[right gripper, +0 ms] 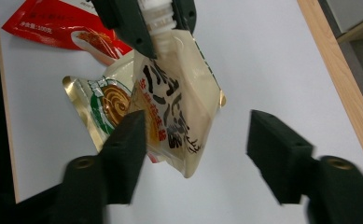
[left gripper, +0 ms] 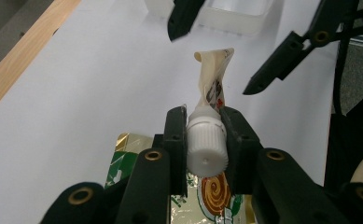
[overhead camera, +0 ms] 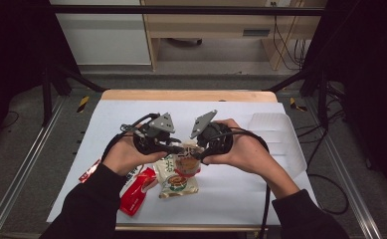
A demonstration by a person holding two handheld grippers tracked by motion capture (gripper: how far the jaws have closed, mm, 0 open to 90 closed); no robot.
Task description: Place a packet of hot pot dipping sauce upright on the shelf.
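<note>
Pouch [right gripper: 179, 107] amid open white tabletop [right gripper: 272, 56]

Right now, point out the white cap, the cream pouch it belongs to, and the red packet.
white cap [left gripper: 207, 144]: left gripper view, on its ribbed side between the jaws.
cream pouch [right gripper: 184, 107]: right gripper view, on its printed front.
red packet [overhead camera: 137, 191]: high view, on its middle, lying on the table.

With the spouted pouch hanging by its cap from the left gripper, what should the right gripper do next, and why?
Probably close the right gripper back on the pouch body. The left gripper clamps the white cap, and the right jaws stand open beside the pouch, pressing nothing, so it hangs unsteadied.
</note>
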